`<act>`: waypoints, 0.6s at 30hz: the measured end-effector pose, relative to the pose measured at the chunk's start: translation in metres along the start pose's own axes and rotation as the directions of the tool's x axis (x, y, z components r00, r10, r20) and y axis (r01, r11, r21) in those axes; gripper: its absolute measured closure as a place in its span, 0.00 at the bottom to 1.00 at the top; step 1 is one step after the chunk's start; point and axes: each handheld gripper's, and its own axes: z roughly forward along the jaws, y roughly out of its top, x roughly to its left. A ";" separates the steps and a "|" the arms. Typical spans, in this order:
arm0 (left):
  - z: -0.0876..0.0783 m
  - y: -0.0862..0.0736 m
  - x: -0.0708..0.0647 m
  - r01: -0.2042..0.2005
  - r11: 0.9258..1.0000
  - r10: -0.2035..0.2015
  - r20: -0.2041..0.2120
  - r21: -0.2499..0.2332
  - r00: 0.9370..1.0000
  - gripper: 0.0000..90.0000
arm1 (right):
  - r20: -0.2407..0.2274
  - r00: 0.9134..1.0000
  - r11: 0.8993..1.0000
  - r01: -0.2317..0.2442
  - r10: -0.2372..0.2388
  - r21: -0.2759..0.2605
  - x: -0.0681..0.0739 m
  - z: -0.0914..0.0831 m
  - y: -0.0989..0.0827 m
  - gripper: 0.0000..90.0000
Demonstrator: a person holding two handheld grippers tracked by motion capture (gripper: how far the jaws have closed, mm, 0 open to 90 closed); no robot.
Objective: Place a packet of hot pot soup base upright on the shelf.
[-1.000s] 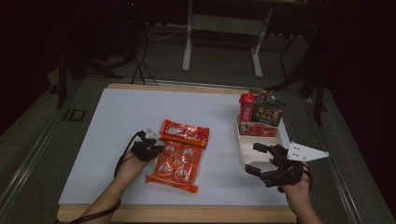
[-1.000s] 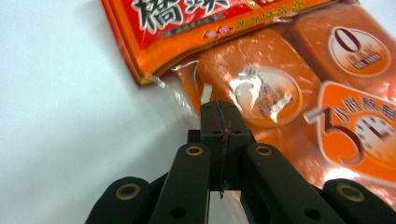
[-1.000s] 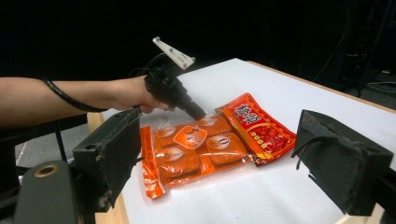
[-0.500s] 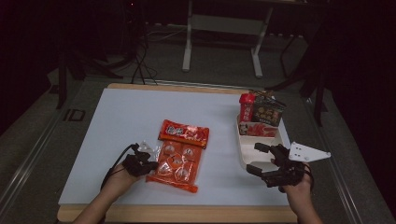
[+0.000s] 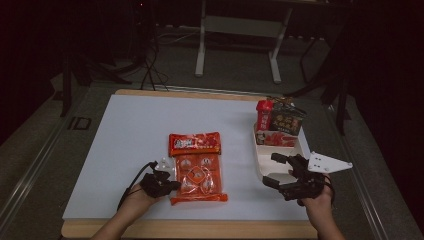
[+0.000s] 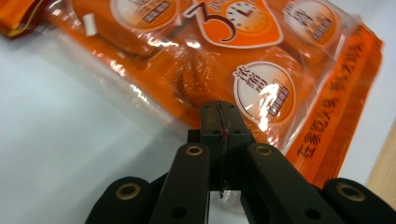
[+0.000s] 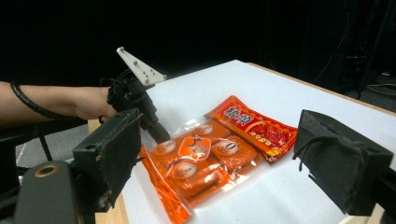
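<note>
Left hand-held gripper (image 6: pixel 219 122): jaws shut, pinching clear side edge of orange snack multipack (image 5: pixel 198 170). Multipack: flat on white tabletop (image 5: pixel 125 135), near front edge. Probably light, soft, crinkly, slippery; best held by sealed margin. Right hand-held gripper (image 5: pixel 280 170): wide open, empty.

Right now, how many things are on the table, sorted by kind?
Orange snack bags: 2, the clear multipack and the red-orange packet behind it
White tray: 1
Packaged snacks standing in the tray: about 3, including a red canister and a dark cup
Total: about 6
</note>
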 end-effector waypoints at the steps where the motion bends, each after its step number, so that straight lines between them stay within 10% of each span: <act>1: 0.001 0.000 -0.002 -0.002 1.000 0.002 0.003 -0.002 1.000 1.00 | 0.001 1.000 1.000 0.002 -0.002 0.002 0.000 0.000 0.000 0.16; 9: -0.007 0.002 0.011 0.036 0.998 -0.036 -0.004 -0.055 0.999 1.00 | 0.002 1.000 1.000 0.002 -0.002 -0.001 0.000 -0.001 -0.001 0.16; 18: -0.025 0.016 0.044 0.046 0.976 -0.069 -0.100 -0.213 0.993 0.91 | 0.010 1.000 1.000 0.011 -0.011 -0.021 -0.001 -0.003 -0.001 0.16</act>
